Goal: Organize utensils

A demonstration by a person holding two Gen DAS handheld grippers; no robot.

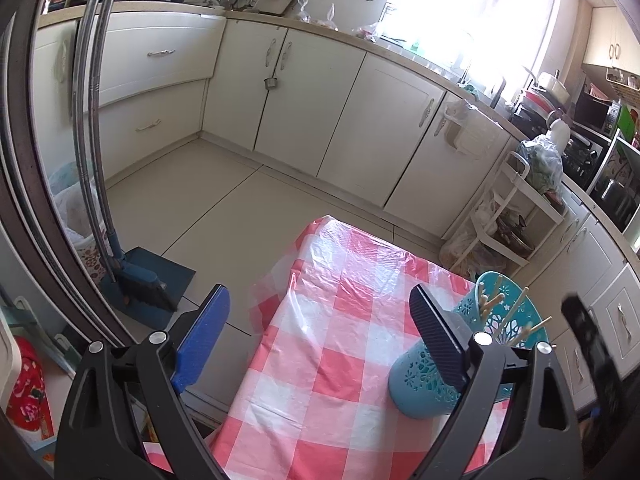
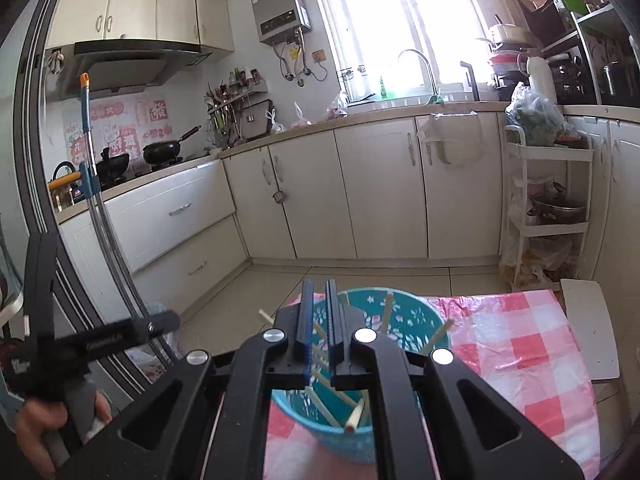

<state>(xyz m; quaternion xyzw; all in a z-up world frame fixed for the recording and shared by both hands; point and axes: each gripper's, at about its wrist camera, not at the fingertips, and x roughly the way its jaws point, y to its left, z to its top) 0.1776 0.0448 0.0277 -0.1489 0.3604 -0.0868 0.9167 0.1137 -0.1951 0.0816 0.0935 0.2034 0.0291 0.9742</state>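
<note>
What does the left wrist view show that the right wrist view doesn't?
Left wrist only: the dustpan on the floor and the open left gripper over the checkered tablecloth. Right wrist only: the water heater, the faucet and the right gripper, nearly shut above the holder. Both: the teal utensil holder with chopsticks.

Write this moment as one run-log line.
left gripper: open, empty | right gripper: shut over holder | chopsticks: in holder | tablecloth: otherwise bare

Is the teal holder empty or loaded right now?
Loaded: several chopsticks stand and lean inside the teal holder, tips poking above its rim.
</note>
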